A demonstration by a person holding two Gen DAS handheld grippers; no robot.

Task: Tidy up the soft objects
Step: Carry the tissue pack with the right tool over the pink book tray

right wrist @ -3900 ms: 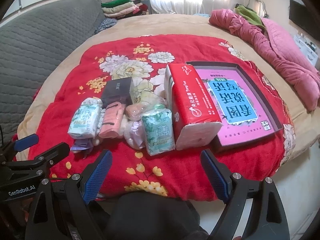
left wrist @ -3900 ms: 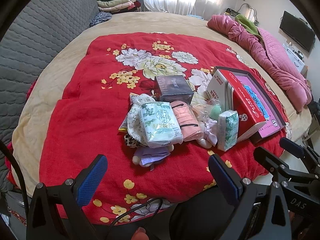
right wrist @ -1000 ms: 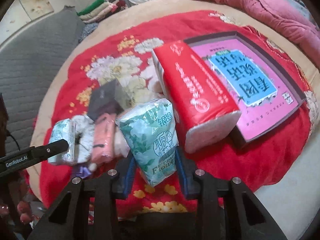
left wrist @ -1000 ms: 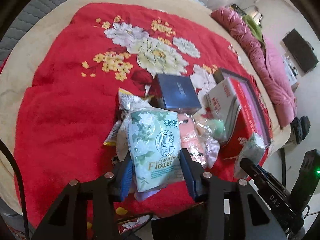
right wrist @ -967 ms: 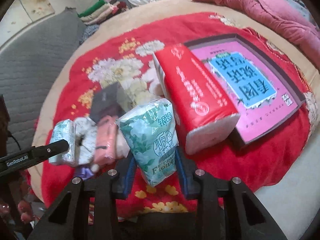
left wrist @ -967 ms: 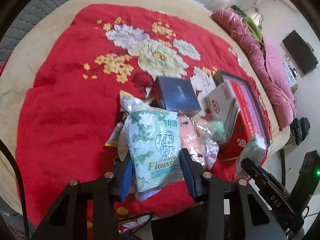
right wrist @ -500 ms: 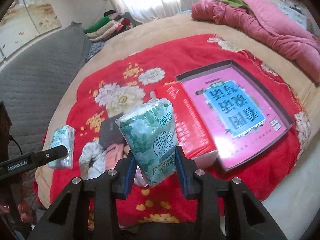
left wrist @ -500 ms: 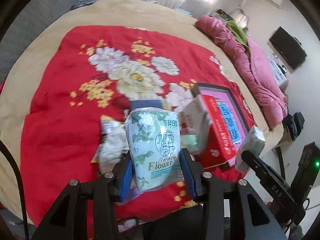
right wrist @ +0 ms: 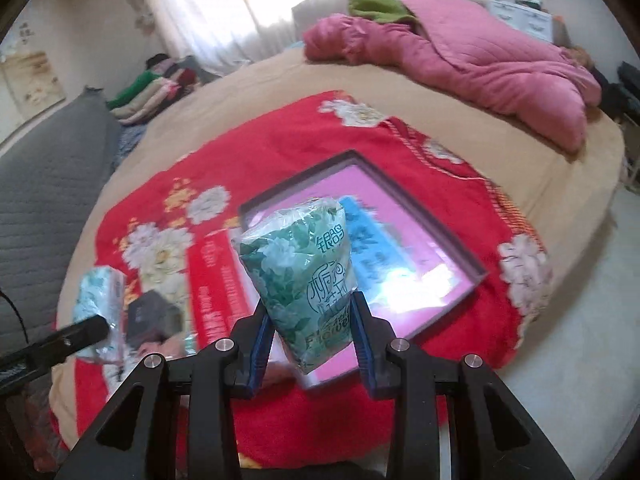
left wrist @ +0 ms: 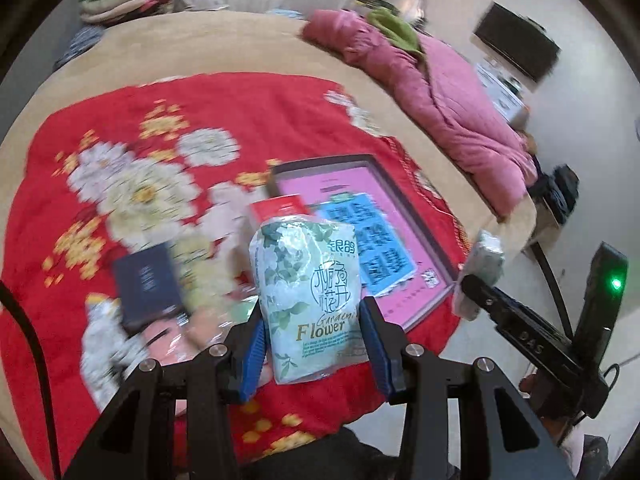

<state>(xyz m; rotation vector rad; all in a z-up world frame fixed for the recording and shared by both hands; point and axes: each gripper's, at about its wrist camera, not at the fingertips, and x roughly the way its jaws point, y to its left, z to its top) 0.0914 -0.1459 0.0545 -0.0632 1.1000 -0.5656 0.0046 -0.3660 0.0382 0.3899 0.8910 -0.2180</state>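
My left gripper (left wrist: 316,346) is shut on a pale green flower-print tissue pack (left wrist: 308,288) and holds it up above the red floral blanket (left wrist: 100,128). My right gripper (right wrist: 312,334) is shut on a darker green pack of the same kind (right wrist: 300,276), lifted over the flat pink box (right wrist: 404,256). The same box lies in the left wrist view (left wrist: 360,236), and the right gripper's pack (left wrist: 482,268) shows there at the right. The left gripper's pack (right wrist: 100,312) appears at the left of the right wrist view. The remaining soft items (left wrist: 120,336) lie blurred below.
A red tissue block (right wrist: 216,280) and a dark blue box (left wrist: 148,284) lie beside the pile. A pink quilt (right wrist: 460,60) runs along the bed's far right. Folded clothes (left wrist: 120,0) are stacked at the back. A grey cover (right wrist: 36,184) lies left. Floor shows right of the bed.
Both grippers have risen with their tissue packs and swung right, toward the pink box. The pile of items has dropped back to the lower left of both views.
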